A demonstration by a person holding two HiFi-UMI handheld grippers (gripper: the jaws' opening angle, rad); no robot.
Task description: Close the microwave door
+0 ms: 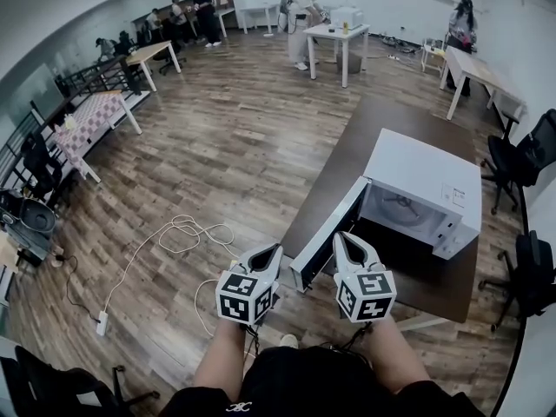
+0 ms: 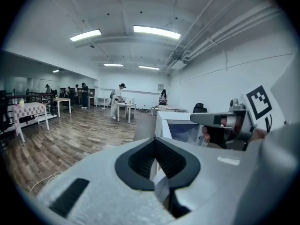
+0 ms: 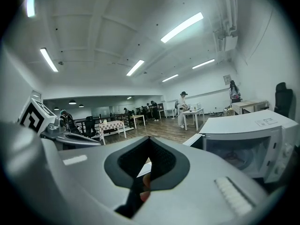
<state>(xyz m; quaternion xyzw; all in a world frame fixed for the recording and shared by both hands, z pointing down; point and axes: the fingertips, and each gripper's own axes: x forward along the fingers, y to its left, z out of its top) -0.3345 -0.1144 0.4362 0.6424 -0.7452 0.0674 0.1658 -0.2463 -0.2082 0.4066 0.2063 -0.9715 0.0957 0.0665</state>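
A white microwave (image 1: 426, 189) stands on a dark brown table (image 1: 373, 137) at the right of the head view. Its door (image 1: 328, 234) hangs open, swung out past the table's near edge toward me. My left gripper (image 1: 274, 250) is shut and empty, just left of the door's outer face. My right gripper (image 1: 347, 237) is shut too, its tips at the door's free edge in front of the open cavity. The left gripper view shows the shut left gripper (image 2: 157, 142), with the microwave (image 2: 180, 128) beyond it. In the right gripper view the right gripper (image 3: 149, 139) points past the door (image 3: 194, 138).
A white cable (image 1: 187, 233) loops over the wooden floor to a power strip (image 1: 102, 322) at my left. Black office chairs (image 1: 530, 268) stand right of the table. Other tables and several people are at the far end of the room.
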